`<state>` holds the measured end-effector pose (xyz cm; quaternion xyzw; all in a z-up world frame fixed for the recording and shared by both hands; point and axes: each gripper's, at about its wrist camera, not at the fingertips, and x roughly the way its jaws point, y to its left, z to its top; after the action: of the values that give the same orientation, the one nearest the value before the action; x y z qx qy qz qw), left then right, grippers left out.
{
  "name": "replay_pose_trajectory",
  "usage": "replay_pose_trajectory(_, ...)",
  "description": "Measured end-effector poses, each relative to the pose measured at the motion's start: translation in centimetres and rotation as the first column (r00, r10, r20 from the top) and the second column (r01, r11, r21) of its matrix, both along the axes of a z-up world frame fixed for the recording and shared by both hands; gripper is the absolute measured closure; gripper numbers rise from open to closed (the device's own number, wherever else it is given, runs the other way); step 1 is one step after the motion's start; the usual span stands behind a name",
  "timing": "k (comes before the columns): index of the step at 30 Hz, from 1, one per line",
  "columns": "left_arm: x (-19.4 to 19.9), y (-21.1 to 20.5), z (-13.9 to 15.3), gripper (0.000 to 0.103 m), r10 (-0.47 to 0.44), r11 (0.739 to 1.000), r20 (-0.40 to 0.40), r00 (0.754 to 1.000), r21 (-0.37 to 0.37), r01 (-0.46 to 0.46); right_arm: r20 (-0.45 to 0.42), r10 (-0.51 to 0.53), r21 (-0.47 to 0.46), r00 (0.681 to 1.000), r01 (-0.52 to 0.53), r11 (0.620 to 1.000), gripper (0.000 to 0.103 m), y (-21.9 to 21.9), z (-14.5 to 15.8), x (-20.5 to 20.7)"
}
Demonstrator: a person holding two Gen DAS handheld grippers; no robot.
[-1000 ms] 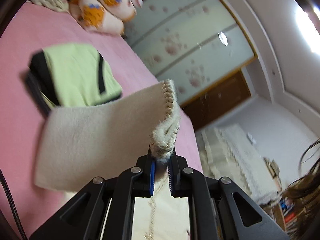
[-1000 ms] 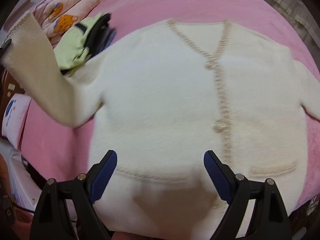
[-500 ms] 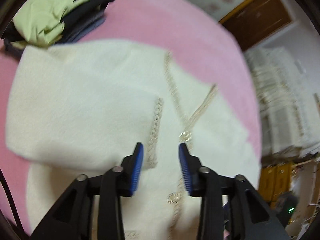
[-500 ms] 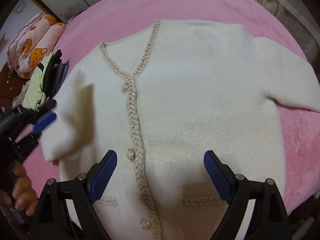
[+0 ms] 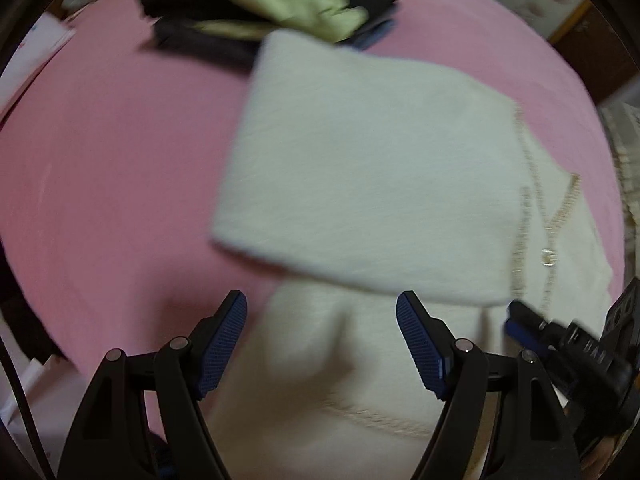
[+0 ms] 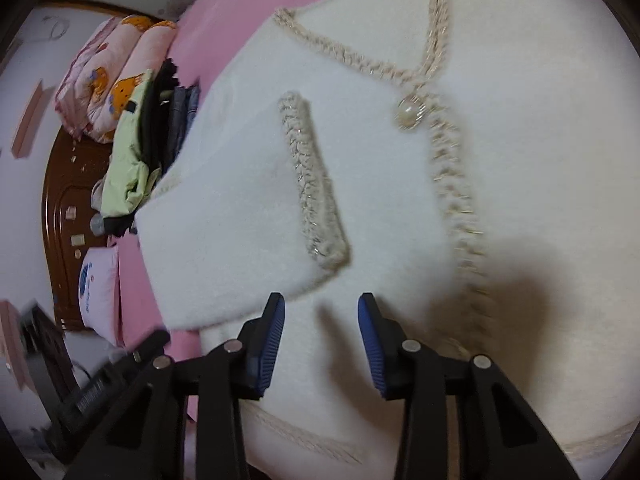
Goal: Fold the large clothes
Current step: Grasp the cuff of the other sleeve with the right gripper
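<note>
The cream cardigan [image 5: 360, 184] lies front-up on the pink bed [image 5: 100, 184], with one sleeve [image 6: 240, 208] already folded across the chest so its braided cuff [image 6: 312, 180] ends just short of the button band [image 6: 452, 168].

Starting at the left, the left claw [image 5: 322, 344] hangs over the lower side edge of the body, below the folded sleeve. Its jaws have just been opening and now stand spread with nothing between them; the fabric lies beneath the pads, not in them.

Further right, the right claw [image 6: 322, 344] points down at the front panel just below the cuff. Its jaws have just been closing and stand half-narrowed, but no knit is caught between the pads, so it holds nothing.

The garment looks like a thick, fluffy knit: soft, limp and fairly light, with no stiffness of its own. It will likely sag and stretch if lifted by a single point, and the pile could slide a little in a shallow pinch. The braided trim along the hem, cuff and placket is the firmest part, so a deep bite on the hem edge or side seam, one claw at each end, seems the safest hold. The pearl button [image 6: 410, 114] is best kept out of the pads. A stack of folded clothes [image 5: 280, 4] sits touching the sleeve's shoulder end, so a dragged fold could disturb it.
</note>
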<state>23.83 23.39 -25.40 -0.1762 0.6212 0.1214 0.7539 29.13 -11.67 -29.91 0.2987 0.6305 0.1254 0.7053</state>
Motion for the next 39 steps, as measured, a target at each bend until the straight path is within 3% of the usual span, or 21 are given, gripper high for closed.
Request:
replay_pose_trajectory(3, -1.0, 2.2, -1.9, 0.027, 0.018, 0.998, -0.067, 0.998, 0.069, -0.013, -0.042, -0.032, 0.004, 0.999, 0.033, 0.999, 0.065, 1.6, -1.5, 1.5)
replay_pose_trajectory(6, -1.5, 3.8, -3.9, 0.027, 0.012, 0.999, -0.079, 0.997, 0.046, -0.008, -0.033, -0.07, 0.015, 0.997, 0.07, 0.997, 0.065, 2.3, -2.0, 2.6)
replay_pose_trajectory(7, -1.6, 4.1, -4.4, 0.027, 0.016, 0.999, -0.075, 0.997, 0.036, -0.013, -0.042, -0.088, 0.021, 0.995, 0.089, 0.996, 0.07, 2.5, -2.2, 2.9)
replay_pose_trajectory(9, -1.5, 4.9, -5.4, 0.027, 0.033, 0.999, -0.052, 0.998, 0.017, -0.033, -0.031, -0.107, 0.021, 0.994, 0.108, 0.994, 0.095, 2.4, -2.1, 3.3)
replay_pose_trajectory(11, -1.4, 5.5, -5.7, 0.027, 0.048, 0.999, -0.022, 0.999, 0.004, -0.048, 0.008, -0.107, 0.022, 0.994, 0.107, 0.994, 0.095, 2.2, -1.4, 3.9)
replay_pose_trajectory(14, -0.9, 6.4, -5.6, 0.027, 0.07, 0.997, 0.036, 0.997, -0.01, -0.07, 0.136, -0.123, 0.012, 0.983, 0.123, 0.992, 0.096, 1.6, 1.1, 4.7)
replay_pose_trajectory(18, -0.5, 7.3, -5.7, 0.027, 0.064, 0.998, 0.062, 0.996, -0.006, -0.063, 0.308, -0.12, -0.038, 0.944, 0.139, 0.99, 0.096, 0.6, 6.1, 5.5)
replay_pose_trajectory(22, -0.5, 7.1, -5.4, 0.03, 0.065, 0.998, 0.106, 0.992, -0.017, -0.064, 0.393, -0.128, -0.038, 0.911, 0.155, 0.987, 0.096, -0.8, 9.4, 6.1)
replay_pose_trajectory(27, -1.8, 8.5, -4.6, 0.036, 0.077, 0.996, 0.174, 0.982, -0.064, -0.067, 0.449, -0.163, -0.087, 0.879, 0.224, 0.971, 0.096, -3.6, 11.7, 6.0)
replay_pose_trajectory(31, -1.9, 8.1, -4.5, 0.038, 0.023, 0.998, 0.184, 0.983, -0.067, -0.011, 0.473, -0.212, -0.127, 0.855, 0.305, 0.944, 0.096, -7.3, 12.5, 5.1)
replay_pose_trajectory(36, -2.5, 6.7, -4.1, 0.051, -0.053, 0.998, 0.182, 0.982, -0.013, 0.057, 0.448, -0.243, -0.173, 0.86, 0.35, 0.921, 0.096, -10.0, 11.7, 4.0)
replay_pose_trajectory(39, -2.1, 6.7, -4.2, 0.058, -0.052, 0.997, 0.17, 0.984, -0.039, 0.06, 0.448, -0.251, -0.23, 0.858, 0.381, 0.895, 0.096, -11.4, 11.3, 3.2)
